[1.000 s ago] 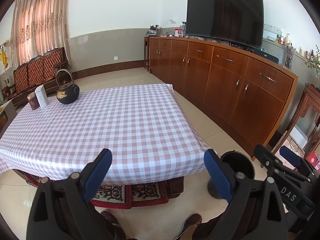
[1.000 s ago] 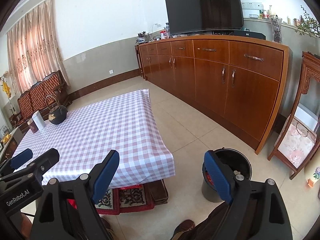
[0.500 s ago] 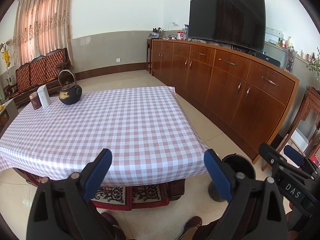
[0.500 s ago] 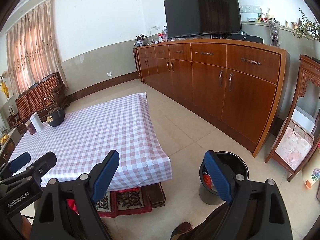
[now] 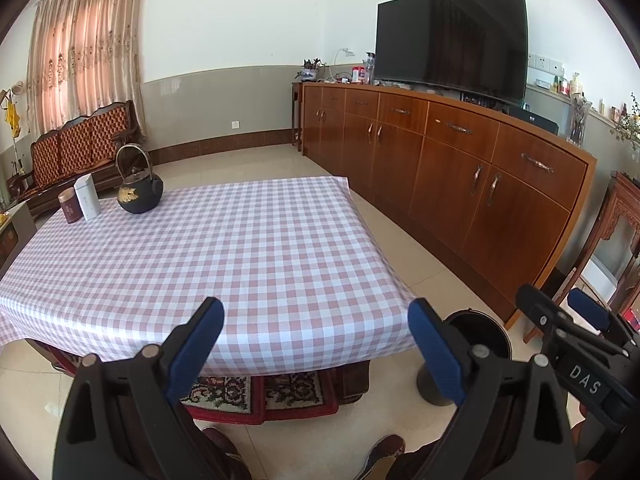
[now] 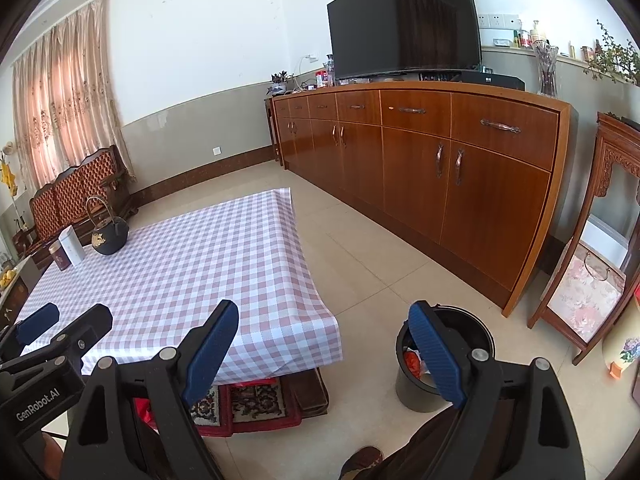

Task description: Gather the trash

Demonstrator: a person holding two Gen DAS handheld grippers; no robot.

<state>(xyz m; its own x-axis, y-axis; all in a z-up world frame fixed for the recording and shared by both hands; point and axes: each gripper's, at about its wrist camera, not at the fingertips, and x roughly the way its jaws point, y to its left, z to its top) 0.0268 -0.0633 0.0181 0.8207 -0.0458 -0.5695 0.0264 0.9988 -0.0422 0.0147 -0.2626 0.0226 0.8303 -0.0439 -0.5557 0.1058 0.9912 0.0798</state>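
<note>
A dark round trash bin (image 6: pixel 444 356) stands on the floor to the right of the low table (image 5: pixel 240 248); red and white scraps show inside it. In the left wrist view the bin (image 5: pixel 476 336) is partly hidden behind a blue finger. My left gripper (image 5: pixel 316 344) hangs open over the table's near edge with nothing between its fingers. My right gripper (image 6: pixel 324 348) is open too, empty, above the floor between table corner and bin. Each gripper shows at the edge of the other's view. The checked cloth carries no loose trash that I can see.
A black iron teapot (image 5: pixel 140 194), a white box (image 5: pixel 88 202) and a brown tin (image 5: pixel 69 208) stand at the table's far left. A long wooden sideboard (image 6: pixel 420 176) with a TV (image 6: pixel 404 24) lines the right wall. A patterned rug (image 6: pixel 248 400) lies under the table. Shoes (image 5: pixel 380 456) show below.
Both views have shifted slightly, the room sitting a little lower in the frames now. The grippers stay open and nothing was picked up or released.
</note>
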